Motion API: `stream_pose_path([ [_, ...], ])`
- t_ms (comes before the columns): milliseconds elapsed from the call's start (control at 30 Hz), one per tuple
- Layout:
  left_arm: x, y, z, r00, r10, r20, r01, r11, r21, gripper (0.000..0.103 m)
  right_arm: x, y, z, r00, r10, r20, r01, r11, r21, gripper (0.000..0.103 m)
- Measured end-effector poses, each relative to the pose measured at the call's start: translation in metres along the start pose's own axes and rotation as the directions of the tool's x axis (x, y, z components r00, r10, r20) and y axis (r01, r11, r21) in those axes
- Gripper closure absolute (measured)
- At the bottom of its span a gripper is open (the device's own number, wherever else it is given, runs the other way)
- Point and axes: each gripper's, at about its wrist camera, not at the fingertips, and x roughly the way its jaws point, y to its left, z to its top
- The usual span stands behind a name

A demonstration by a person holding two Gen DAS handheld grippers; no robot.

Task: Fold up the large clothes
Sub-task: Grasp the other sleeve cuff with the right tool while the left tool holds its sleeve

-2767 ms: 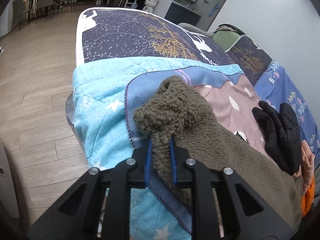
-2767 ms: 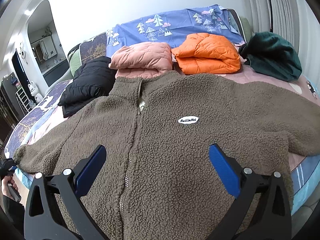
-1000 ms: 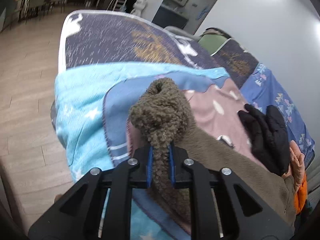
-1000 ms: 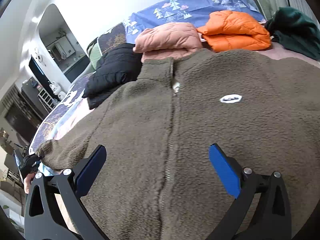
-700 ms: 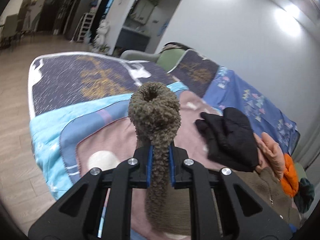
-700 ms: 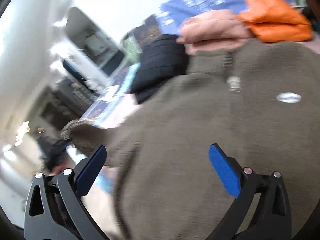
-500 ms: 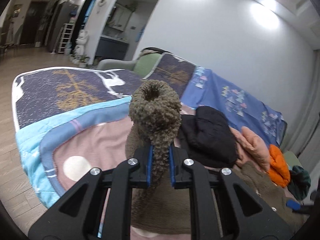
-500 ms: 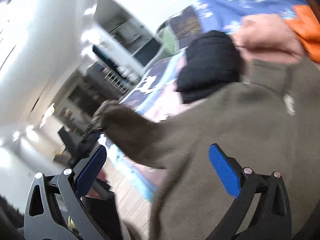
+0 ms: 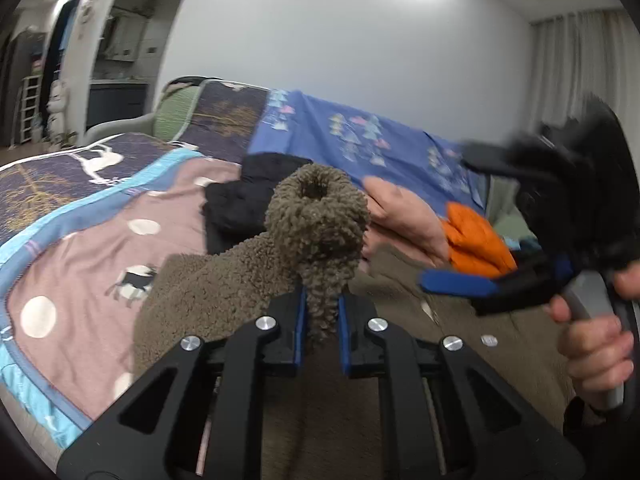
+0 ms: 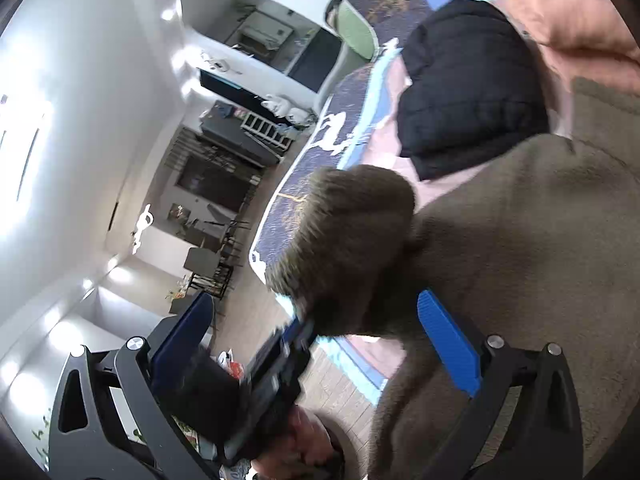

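An olive-brown fleece jacket (image 9: 224, 280) lies spread on the bed. My left gripper (image 9: 320, 322) is shut on its sleeve cuff (image 9: 318, 220) and holds it raised over the jacket body. The lifted cuff (image 10: 348, 236) also shows in the right wrist view, with the left gripper (image 10: 296, 334) below it. My right gripper (image 10: 316, 340) is open and empty, its blue pads (image 10: 448, 344) wide apart on either side of the cuff. It appears in the left wrist view (image 9: 460, 282) at the right, held by a hand, blurred.
A folded black jacket (image 9: 248, 196), a pink jacket (image 9: 404, 216) and an orange jacket (image 9: 476, 240) lie at the back of the bed by blue pillows. The bed's patterned cover (image 9: 80, 248) extends left. Wooden floor (image 10: 340, 380) lies beyond the bed edge.
My left gripper has lifted the sleeve cuff and carried it inward over the jacket body. My right gripper has swung left toward the cuff, still open.
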Motion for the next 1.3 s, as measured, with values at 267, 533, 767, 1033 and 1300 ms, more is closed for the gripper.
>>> stream_pose_path([
  [267, 0.034, -0.077, -0.060, 0.990, -0.064, -0.126, 0.087, 0.979, 0.184, 0.090, -0.013, -0.059, -0.019, 0.982, -0.188, -0.034, 0.191, 0.978, 0.089, 0.011],
  [533, 0.044, -0.127, -0.105, 0.982, -0.047, -0.181, 0.115, 0.917, 0.383, 0.088, -0.035, -0.117, -0.048, 0.966, -0.254, -0.057, 0.260, 0.948, 0.185, 0.033],
  [767, 0.051, -0.134, -0.124, 0.965, -0.094, -0.245, 0.192, 0.890, 0.414, 0.073, -0.045, -0.143, -0.066, 0.951, -0.298, -0.087, 0.309, 0.934, 0.179, 0.069],
  [1033, 0.039, -0.119, -0.105, 0.970, -0.154, -0.187, 0.217, 0.899, 0.381, 0.040, -0.080, -0.136, -0.062, 0.952, -0.302, 0.056, 0.290, 0.944, 0.157, 0.076],
  [1300, 0.038, -0.099, -0.092, 0.976, -0.131, -0.176, 0.181, 0.934, 0.307, 0.027, -0.142, -0.124, -0.037, 0.915, -0.336, 0.225, 0.312, 0.940, 0.135, 0.076],
])
